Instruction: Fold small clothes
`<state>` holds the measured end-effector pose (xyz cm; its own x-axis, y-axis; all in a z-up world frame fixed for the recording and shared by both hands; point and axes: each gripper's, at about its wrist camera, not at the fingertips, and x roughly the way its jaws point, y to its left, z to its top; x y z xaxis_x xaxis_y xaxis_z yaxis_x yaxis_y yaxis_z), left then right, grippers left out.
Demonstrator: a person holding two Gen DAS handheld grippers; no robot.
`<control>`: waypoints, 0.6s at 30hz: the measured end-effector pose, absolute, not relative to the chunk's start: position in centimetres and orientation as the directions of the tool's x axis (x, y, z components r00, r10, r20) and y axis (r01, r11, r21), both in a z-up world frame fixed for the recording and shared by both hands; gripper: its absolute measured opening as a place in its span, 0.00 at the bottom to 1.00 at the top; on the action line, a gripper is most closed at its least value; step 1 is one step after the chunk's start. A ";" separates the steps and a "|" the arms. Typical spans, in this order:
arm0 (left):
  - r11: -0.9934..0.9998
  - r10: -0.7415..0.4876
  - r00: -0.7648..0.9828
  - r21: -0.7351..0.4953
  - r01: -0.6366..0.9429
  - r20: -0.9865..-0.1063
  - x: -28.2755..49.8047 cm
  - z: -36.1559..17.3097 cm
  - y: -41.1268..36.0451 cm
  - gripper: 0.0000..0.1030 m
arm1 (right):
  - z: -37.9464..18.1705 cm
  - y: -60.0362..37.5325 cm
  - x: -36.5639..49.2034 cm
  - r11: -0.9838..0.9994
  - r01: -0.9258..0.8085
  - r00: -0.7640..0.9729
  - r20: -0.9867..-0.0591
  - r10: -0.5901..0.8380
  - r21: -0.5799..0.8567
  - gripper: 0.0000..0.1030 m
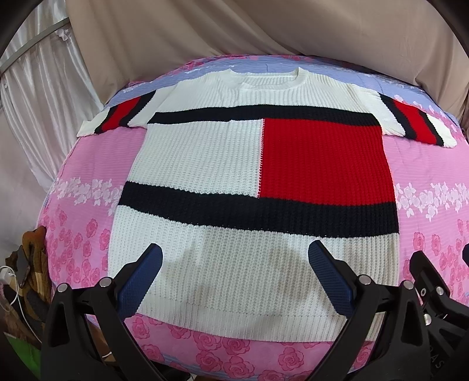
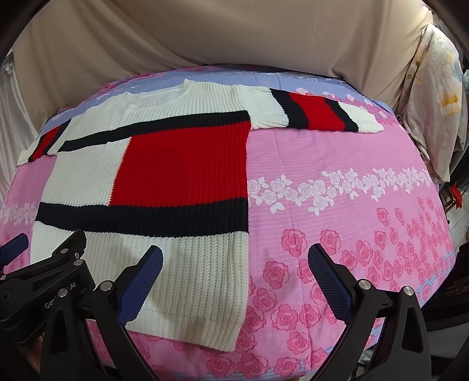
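A short-sleeved knit sweater [image 1: 205, 155] in white, red and black blocks lies flat, face up, on a pink rose-print bedspread [image 1: 76, 181], collar at the far side and both sleeves spread out. My left gripper [image 1: 235, 256] hovers open over the white hem band, nothing between its blue pads. My right gripper [image 2: 235, 256] is open too, above the sweater's [image 2: 176, 173] lower right corner and the bare bedspread [image 2: 337, 164] beside it. The right gripper's black frame [image 1: 433, 281] shows at the left wrist view's right edge, and the left gripper's frame [image 2: 44, 278] sits at the right wrist view's lower left.
Beige draped fabric [image 1: 234, 26] rises behind the bed. A white curtain [image 1: 38, 96] hangs at the left, with bags and a charger cable [image 1: 17, 281] below it. A floral cloth bundle [image 2: 436, 96] sits past the bed's right edge.
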<state>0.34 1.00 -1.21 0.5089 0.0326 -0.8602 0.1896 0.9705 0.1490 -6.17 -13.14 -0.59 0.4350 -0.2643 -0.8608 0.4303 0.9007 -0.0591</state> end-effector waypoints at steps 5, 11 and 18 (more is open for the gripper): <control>0.971 0.037 0.510 0.152 0.186 -0.860 0.1 -1.2 1.0 0.95 | -0.5 -13.1 -6.1 0.901 0.429 0.434 -0.862 -0.262 -0.058 0.95; 0.972 0.043 0.512 0.154 0.177 -0.858 -0.1 -1.2 1.1 0.95 | -0.6 -12.8 -6.2 0.904 0.424 0.439 -0.860 -0.261 -0.058 0.95; 0.974 0.048 0.513 0.155 0.167 -0.857 0.0 -1.1 1.4 0.94 | -0.6 -12.4 -6.1 0.908 0.416 0.442 -0.859 -0.257 -0.058 0.95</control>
<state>0.02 1.36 -1.14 0.5129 0.0482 -0.8571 0.1668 0.9738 0.1546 -6.15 -12.40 -0.62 0.4421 -0.2572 -0.8593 0.4160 0.9075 -0.0576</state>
